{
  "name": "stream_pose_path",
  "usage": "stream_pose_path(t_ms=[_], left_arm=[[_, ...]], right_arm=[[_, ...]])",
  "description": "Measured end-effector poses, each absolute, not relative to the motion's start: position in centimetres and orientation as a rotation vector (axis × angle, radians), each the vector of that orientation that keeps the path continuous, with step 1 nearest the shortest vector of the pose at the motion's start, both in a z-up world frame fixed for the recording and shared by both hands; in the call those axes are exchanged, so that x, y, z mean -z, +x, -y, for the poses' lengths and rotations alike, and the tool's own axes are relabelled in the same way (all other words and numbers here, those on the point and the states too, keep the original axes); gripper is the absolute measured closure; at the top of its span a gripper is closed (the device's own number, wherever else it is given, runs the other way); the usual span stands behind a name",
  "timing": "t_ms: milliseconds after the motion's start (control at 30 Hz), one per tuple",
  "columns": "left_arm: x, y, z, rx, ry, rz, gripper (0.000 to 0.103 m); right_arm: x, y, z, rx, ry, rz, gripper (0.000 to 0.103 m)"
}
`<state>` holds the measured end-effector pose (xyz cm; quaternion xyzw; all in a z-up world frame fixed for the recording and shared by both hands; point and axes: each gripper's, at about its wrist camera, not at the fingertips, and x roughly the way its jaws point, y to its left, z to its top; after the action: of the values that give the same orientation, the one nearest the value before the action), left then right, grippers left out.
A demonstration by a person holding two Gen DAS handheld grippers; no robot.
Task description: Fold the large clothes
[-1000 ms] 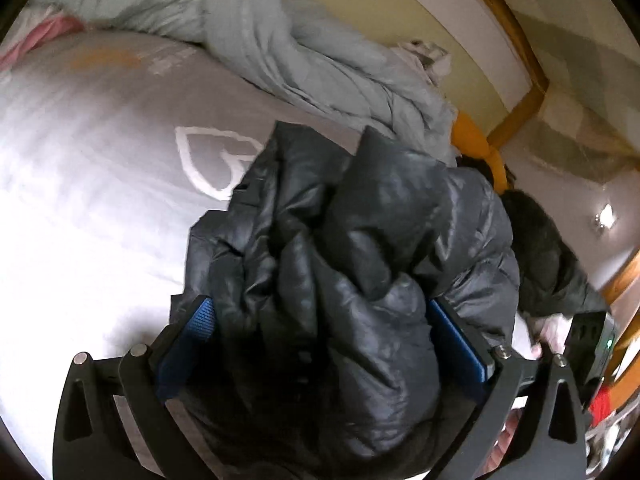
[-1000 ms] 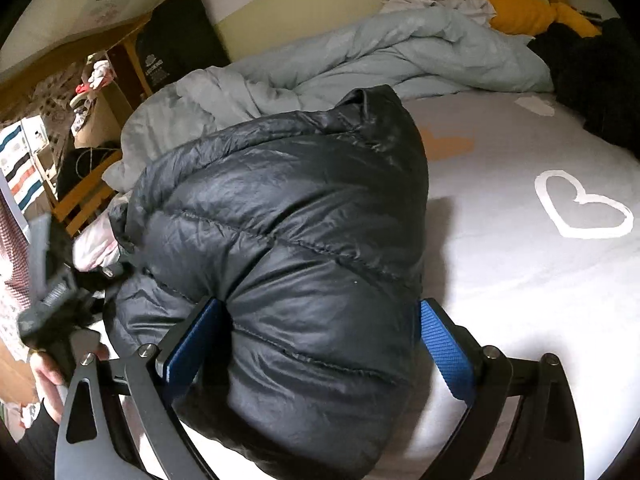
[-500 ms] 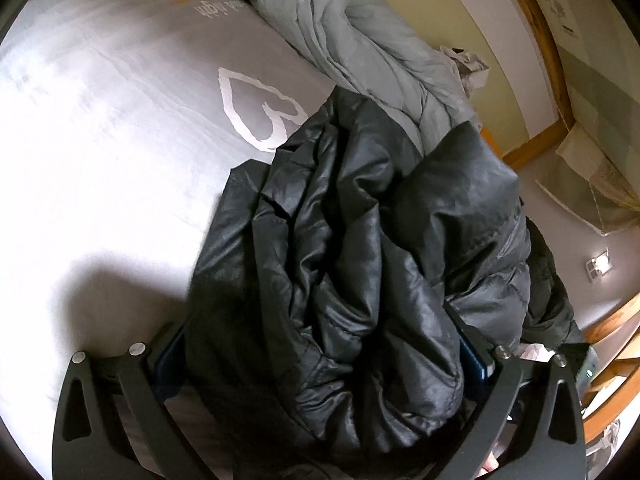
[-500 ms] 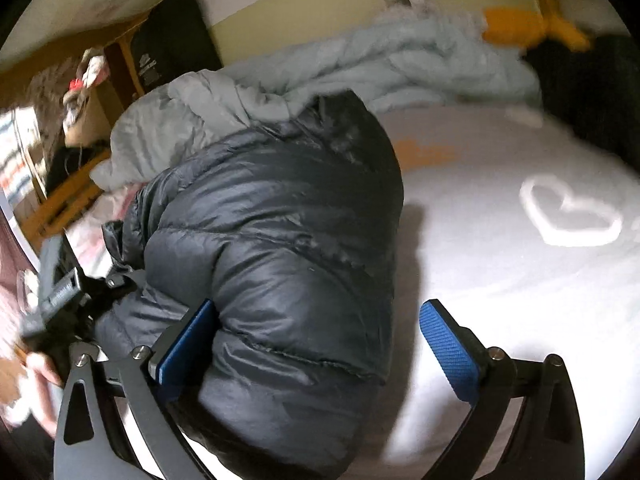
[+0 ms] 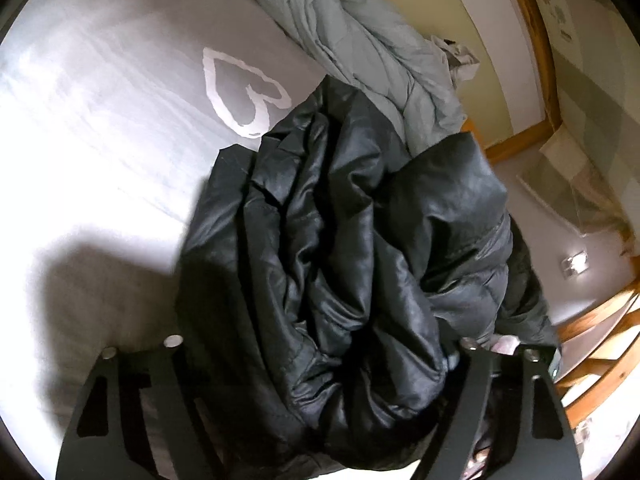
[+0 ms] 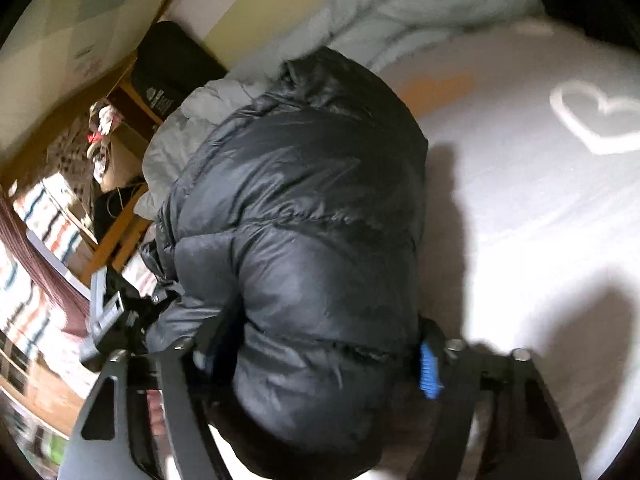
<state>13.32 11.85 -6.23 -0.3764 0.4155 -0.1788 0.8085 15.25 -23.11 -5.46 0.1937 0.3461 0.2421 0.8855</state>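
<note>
Left wrist view looks into the crumpled inner folds of the black puffer jacket (image 5: pixel 344 264), bundled on the grey bed sheet (image 5: pixel 100 128) and filling the left gripper (image 5: pixel 320 356); its jaws are buried in the fabric and pinching the bundle. A white heart print (image 5: pixel 240 92) lies at 11 o'clock of the jacket and a rumpled pale duvet (image 5: pixel 360 40) at 12 o'clock. Only the right wrist view shows the jacket's smooth quilted outer side (image 6: pixel 304 240), plus a wooden bed frame (image 6: pixel 120 240) at 9 o'clock. There the right gripper (image 6: pixel 316 364) pinches the jacket, one blue pad (image 6: pixel 429 372) pressed against its edge. Half a second ago the right jaws stood spread, with one pad clear of the fabric; now they have closed in. The left view has tipped further down onto the bundle.
</note>
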Motion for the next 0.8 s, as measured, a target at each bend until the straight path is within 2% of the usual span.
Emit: stream_pose_path(t_ms=[67,133,200,567,800], left_arm=[[5.4,12.9,-11.4,0.382,-0.751,-0.86,0.037],[4.1,12.4,-10.7,0.396,-0.69,-0.808,0.05],[2.9,12.0,-10.1,0.417,-0.639,-0.764,0.056],[-0.2,10.6,-8.2,0.464,-0.505,-0.648,0.064],[-4.1,9.9,-6.6,0.516,-0.447,-0.548,0.065]], right_arm=[[4.7,14.2,22.3,-0.484,0.345,-0.685,0.041],[4.0,13.7,22.2,-0.474,0.318,-0.663,0.043],[3.6,13.4,22.4,-0.466,0.316,-0.649,0.044],[0.9,11.6,23.6,-0.442,0.274,-0.563,0.044],[-3.3,9.8,24.8,-0.445,0.251,-0.461,0.044]])
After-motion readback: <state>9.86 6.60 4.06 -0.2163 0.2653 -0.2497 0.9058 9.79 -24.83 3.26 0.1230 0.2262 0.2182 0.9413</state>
